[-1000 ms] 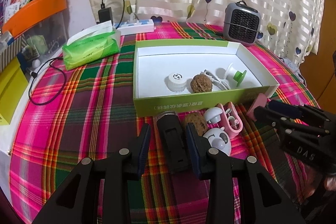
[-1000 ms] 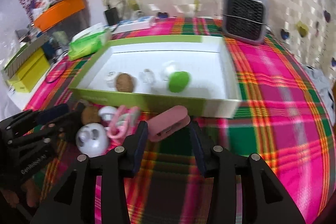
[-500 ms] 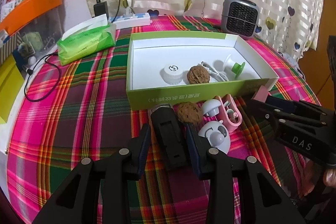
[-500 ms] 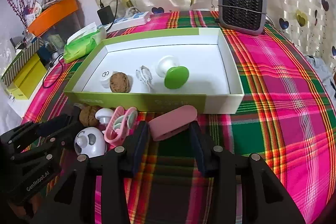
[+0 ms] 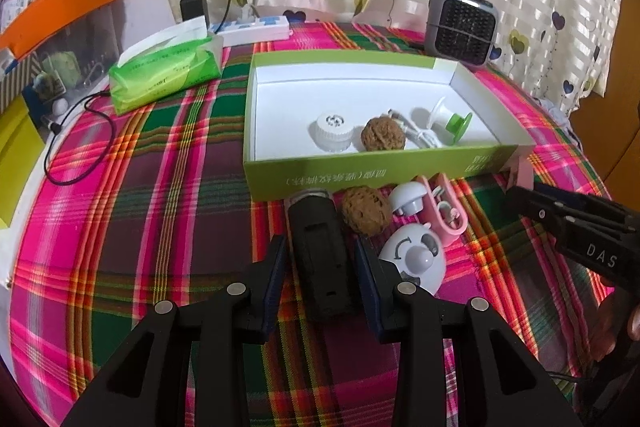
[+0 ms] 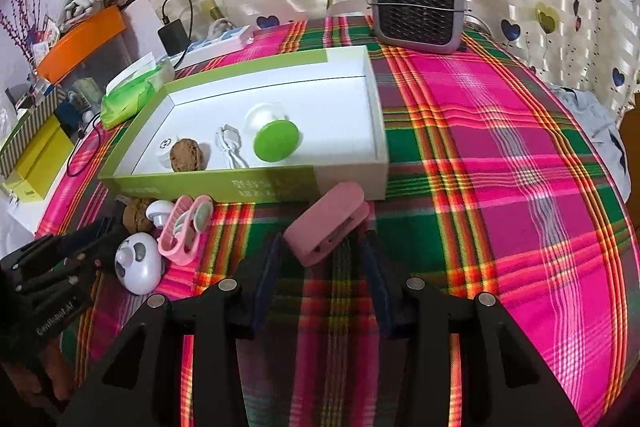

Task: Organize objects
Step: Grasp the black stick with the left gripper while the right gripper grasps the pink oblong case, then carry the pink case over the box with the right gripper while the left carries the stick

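Your left gripper [image 5: 320, 259] has its jaws spread wide, one on each side of the long black rectangular device [image 5: 319, 245] lying on the plaid pink-and-green tablecloth [image 5: 152, 227], with gaps showing on both sides, so nothing is clamped. Your right gripper [image 6: 320, 259] is likewise spread, its tips flanking the near end of the flat pink clip-shaped case [image 6: 326, 225], which lies just in front of the green-and-white cardboard box [image 6: 208, 183]. Between the two lie a brown walnut [image 5: 366, 211], a small white mushroom-shaped knob [image 5: 408, 197], a pink looped cable holder [image 5: 446, 213] and a white round panda-faced gadget [image 5: 414, 255], close together. Inside the box sit a white ridged cap [image 5: 332, 132], a second walnut [image 5: 382, 134], a coiled white cable [image 5: 416, 133] and a green-topped white spool [image 5: 450, 117].
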`<state>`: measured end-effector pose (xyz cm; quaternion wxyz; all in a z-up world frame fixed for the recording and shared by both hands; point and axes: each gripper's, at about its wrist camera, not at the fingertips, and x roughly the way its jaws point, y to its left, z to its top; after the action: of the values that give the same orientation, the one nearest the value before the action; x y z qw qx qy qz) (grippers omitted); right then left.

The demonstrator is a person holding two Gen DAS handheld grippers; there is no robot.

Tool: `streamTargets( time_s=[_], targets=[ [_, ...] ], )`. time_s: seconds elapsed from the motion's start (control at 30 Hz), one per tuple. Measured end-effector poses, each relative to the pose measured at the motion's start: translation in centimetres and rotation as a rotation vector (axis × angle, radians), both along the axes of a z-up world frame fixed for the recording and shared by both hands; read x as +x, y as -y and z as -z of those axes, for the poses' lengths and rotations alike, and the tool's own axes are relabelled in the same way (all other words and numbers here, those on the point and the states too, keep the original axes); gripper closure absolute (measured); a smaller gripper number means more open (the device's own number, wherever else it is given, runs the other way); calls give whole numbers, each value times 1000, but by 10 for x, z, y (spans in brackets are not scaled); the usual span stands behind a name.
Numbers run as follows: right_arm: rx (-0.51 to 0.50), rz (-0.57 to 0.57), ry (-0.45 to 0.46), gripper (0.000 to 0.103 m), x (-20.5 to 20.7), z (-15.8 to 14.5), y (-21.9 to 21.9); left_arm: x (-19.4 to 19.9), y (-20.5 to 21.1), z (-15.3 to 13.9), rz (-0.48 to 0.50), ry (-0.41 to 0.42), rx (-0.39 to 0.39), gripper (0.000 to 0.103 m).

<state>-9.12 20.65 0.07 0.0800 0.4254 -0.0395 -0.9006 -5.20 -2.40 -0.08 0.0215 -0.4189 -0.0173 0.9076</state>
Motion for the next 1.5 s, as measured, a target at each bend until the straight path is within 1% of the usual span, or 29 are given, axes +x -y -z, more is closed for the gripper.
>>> streamTargets(
  time_s=[0.13, 0.23, 0.27, 0.3, 0.63, 0.73, 0.77, 1.13, 1.5],
  targets=[
    [5, 3, 1, 62, -5, 2, 1, 1, 2, 0, 4, -2, 12, 74],
    [3, -2, -6, 72, -4, 2, -3, 0, 4, -1, 2, -1, 18, 77],
    [-1, -9, -4, 76, -3, 2, -4, 1, 4, -1, 3, -1, 21, 77],
    [-4, -14, -3, 78, -3, 2, -5, 0, 5, -1, 3, -1, 22, 77],
    [5, -34, -12, 79, 12, 1, -17, 1, 5, -1, 2, -1, 22, 77],
    [9, -45, -24, 80, 18, -1, -16, 1, 5, -1, 3, -3, 22, 78],
    [8, -53, -30, 85, 20, -2, -16, 1, 5, -1, 4, -4, 23, 78],
    [21, -91, -62, 84, 30, -6, -12, 6, 4, -4, 8, -19, 25, 78],
    [-11, -149, -119, 84, 42, -16, -4, 16, 8, -13, 2, -62, 38, 78]
  ],
)
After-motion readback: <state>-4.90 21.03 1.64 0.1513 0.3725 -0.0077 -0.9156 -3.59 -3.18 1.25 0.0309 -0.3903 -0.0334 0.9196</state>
